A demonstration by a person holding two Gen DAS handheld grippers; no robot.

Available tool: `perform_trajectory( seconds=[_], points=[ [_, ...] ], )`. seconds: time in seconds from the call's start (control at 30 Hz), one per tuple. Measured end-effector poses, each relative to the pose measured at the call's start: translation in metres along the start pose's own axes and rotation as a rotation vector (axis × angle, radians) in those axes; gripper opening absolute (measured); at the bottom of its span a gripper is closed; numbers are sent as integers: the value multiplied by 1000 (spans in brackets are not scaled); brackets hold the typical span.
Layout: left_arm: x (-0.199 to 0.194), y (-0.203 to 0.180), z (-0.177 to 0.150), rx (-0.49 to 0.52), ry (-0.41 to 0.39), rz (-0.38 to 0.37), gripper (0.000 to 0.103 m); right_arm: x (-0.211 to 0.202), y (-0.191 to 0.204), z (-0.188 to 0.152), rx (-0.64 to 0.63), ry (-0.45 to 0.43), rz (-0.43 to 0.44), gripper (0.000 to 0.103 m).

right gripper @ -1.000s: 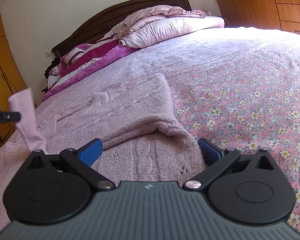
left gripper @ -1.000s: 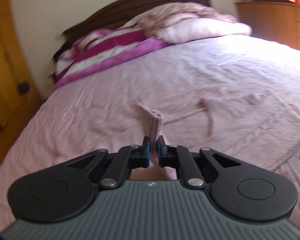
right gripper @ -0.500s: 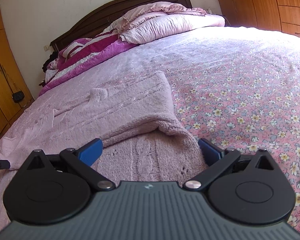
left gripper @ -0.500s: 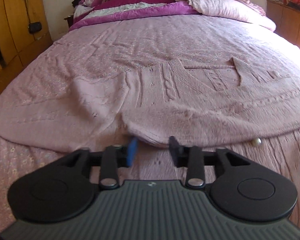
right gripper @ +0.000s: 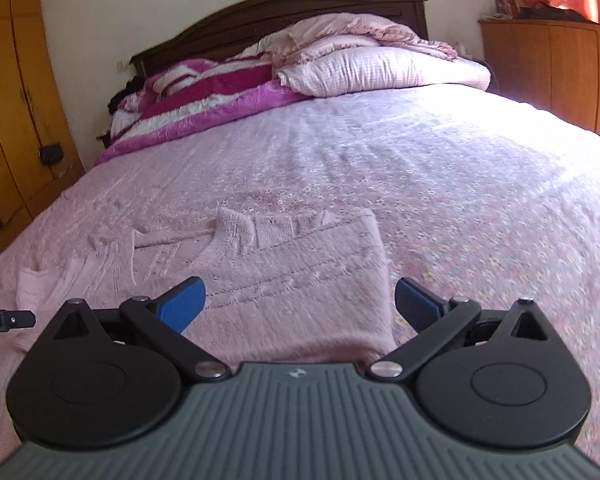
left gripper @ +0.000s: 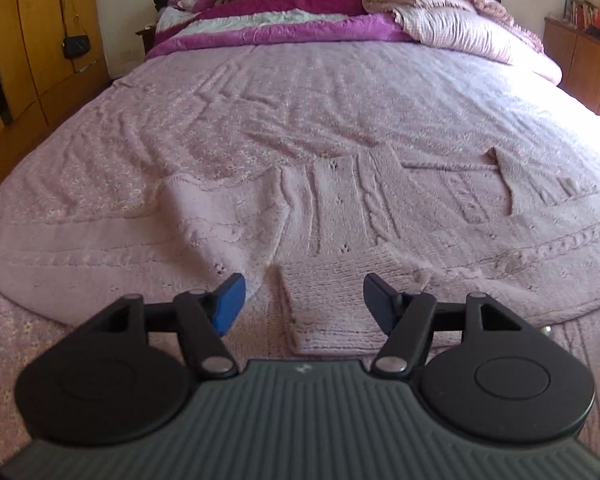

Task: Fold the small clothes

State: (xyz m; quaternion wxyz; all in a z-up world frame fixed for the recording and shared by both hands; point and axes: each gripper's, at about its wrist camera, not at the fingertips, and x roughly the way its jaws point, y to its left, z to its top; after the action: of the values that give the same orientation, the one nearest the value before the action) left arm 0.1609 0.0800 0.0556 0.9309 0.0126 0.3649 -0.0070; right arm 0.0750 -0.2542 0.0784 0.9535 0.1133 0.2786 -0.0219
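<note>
A pale pink cable-knit sweater [left gripper: 340, 208] lies flat on the bed with both sleeves folded in over its body. My left gripper [left gripper: 300, 300] is open and empty, just above the ribbed cuff [left gripper: 332, 304] of the folded left sleeve, which lies between its fingers. My right gripper [right gripper: 300, 304] is open and empty, above the right half of the sweater [right gripper: 300, 264], where the other sleeve is folded across. The tip of the left gripper [right gripper: 8, 320] shows at the left edge of the right wrist view.
The pink floral bedspread [right gripper: 480, 208] covers the bed. A magenta and white striped blanket [left gripper: 284, 16] and a pink duvet [right gripper: 380, 64] are piled at the headboard. Wooden wardrobes [left gripper: 32, 40] stand left; a wooden dresser [right gripper: 560, 72] stands right.
My left gripper let go of the sleeve it held up, laid it across the sweater, opened and drew back. My right gripper rose and pulled back, staying open.
</note>
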Motion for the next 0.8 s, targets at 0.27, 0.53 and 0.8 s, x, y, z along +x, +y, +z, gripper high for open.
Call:
perform_trajectory(
  seconds=[0.27,0.53,0.8],
  points=[
    [17,-2,0,17,-12,28,67,73,14,32,157,160,24,103],
    [31,-3,-8,39,-13,34,66,121,39,35,95,192,-67,89],
    [32,-7,-9,53,-26,-50,17,131,52,21,-76,171,-100,43]
  ],
)
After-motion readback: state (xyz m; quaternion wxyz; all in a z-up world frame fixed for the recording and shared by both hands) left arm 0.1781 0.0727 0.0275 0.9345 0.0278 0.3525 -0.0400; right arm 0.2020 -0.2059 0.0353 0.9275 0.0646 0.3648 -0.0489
